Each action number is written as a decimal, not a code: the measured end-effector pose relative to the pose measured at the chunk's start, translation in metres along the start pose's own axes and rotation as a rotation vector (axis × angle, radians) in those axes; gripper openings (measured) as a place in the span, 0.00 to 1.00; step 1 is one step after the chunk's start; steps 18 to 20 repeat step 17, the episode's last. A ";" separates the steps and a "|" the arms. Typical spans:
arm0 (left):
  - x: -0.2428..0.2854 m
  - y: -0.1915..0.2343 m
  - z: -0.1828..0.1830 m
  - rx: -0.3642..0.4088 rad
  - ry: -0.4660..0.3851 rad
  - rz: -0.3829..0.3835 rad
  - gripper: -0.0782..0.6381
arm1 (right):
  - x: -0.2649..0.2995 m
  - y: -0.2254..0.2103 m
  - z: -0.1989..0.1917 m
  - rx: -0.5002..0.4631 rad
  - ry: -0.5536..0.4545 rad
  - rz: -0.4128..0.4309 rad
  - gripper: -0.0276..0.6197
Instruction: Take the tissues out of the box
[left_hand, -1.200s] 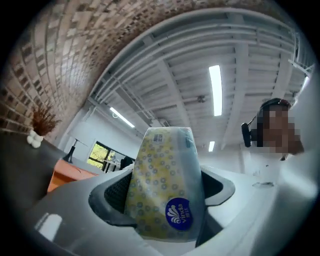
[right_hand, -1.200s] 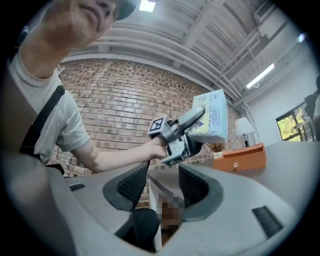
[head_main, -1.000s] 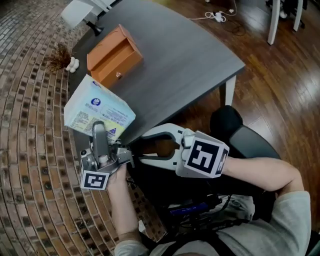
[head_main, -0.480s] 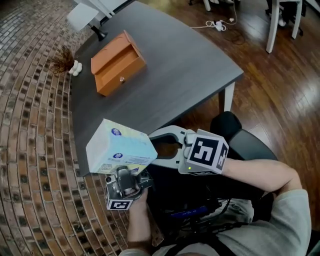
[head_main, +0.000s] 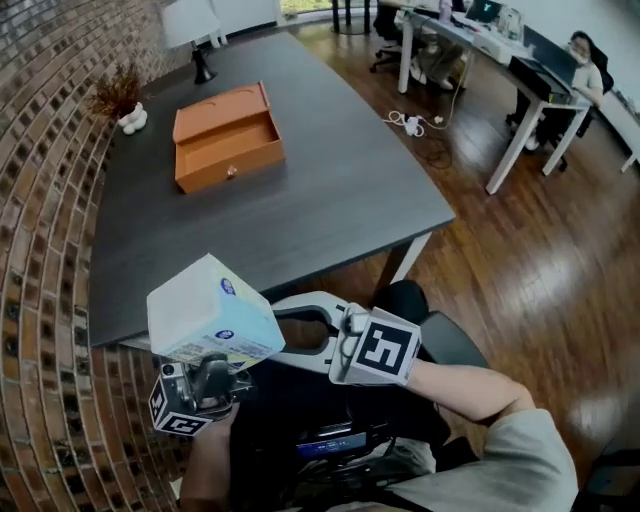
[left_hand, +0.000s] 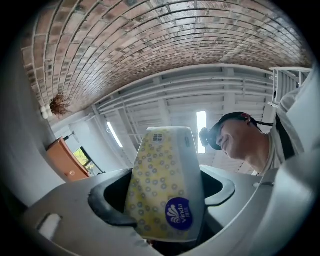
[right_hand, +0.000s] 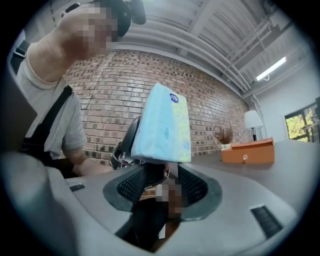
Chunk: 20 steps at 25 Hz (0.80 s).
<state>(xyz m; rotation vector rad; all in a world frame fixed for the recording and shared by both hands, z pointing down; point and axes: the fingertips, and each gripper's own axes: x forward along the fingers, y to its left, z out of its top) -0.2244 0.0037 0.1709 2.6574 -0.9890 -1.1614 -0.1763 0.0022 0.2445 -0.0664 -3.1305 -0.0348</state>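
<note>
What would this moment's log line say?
left gripper: shut on tissue pack | right gripper: open, empty | orange box: on table

I count two hand-held grippers (head_main: 212, 364) (head_main: 280, 330), one tissue pack (head_main: 205, 315), one orange box (head_main: 222, 135), one lamp (head_main: 192, 25) and one counter (head_main: 330, 180).

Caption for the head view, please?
Left gripper clamps a pale blue-and-yellow soft tissue pack, open right gripper beside it; orange wooden drawer box behind on the dark grey table.
</note>
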 end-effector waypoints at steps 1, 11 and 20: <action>0.001 0.000 0.000 -0.005 -0.005 -0.001 0.64 | 0.000 0.001 0.000 -0.016 0.011 0.004 0.35; -0.002 0.010 0.006 -0.033 -0.062 0.031 0.64 | 0.005 0.026 -0.001 -0.150 0.068 0.069 0.35; -0.003 0.011 0.003 -0.042 -0.045 0.036 0.64 | 0.007 0.029 -0.002 -0.143 0.080 0.080 0.35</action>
